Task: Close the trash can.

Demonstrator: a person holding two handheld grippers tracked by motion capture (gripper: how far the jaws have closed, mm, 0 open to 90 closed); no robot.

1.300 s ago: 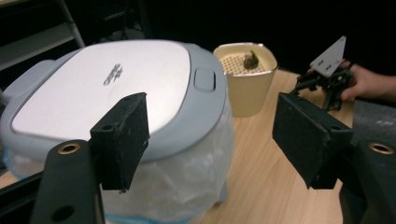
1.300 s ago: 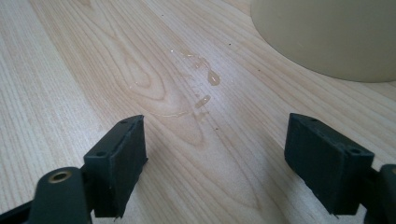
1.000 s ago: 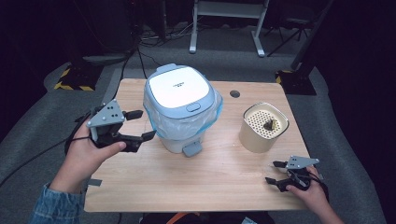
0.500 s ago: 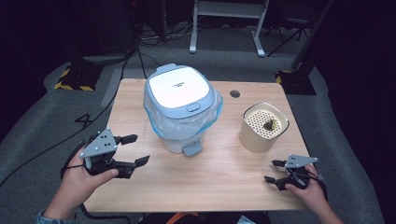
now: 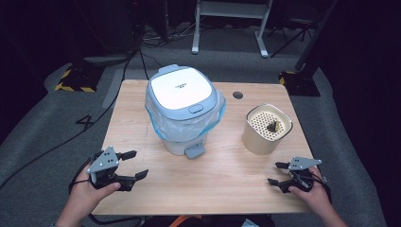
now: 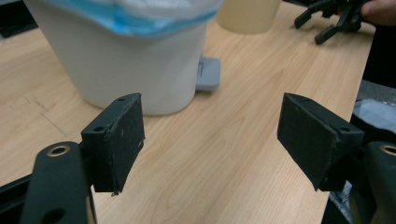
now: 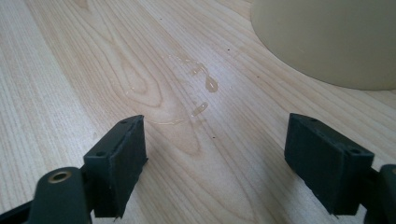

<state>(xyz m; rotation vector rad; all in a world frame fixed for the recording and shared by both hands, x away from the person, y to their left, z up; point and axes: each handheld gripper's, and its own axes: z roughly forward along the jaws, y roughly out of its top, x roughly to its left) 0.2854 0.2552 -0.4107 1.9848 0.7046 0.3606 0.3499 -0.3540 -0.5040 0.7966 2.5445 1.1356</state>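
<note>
Pale wood worktop with a visible grain carries everything, largest first. White pedal bin with a grey-blue lid rim stands upright near the middle of the worktop, a clear blue-edged liner bag folded out over its top and a grey foot pedal at its base on the person's side. To the right of the bin, well apart from it, stands a cream round container with a perforated top; a small dark object sits on that top, too small to identify. Beyond the bin's right side is a small dark round hole in the worktop. Left hand-held gripper sits at the near left corner, in front of the bin and to its left, jaws wide apart and holding nothing. Right hand-held gripper is at the near right, just in front of the container, jaws also wide apart and empty. A few small clear liquid drops lie on the wood ahead of the right jaws
</note>
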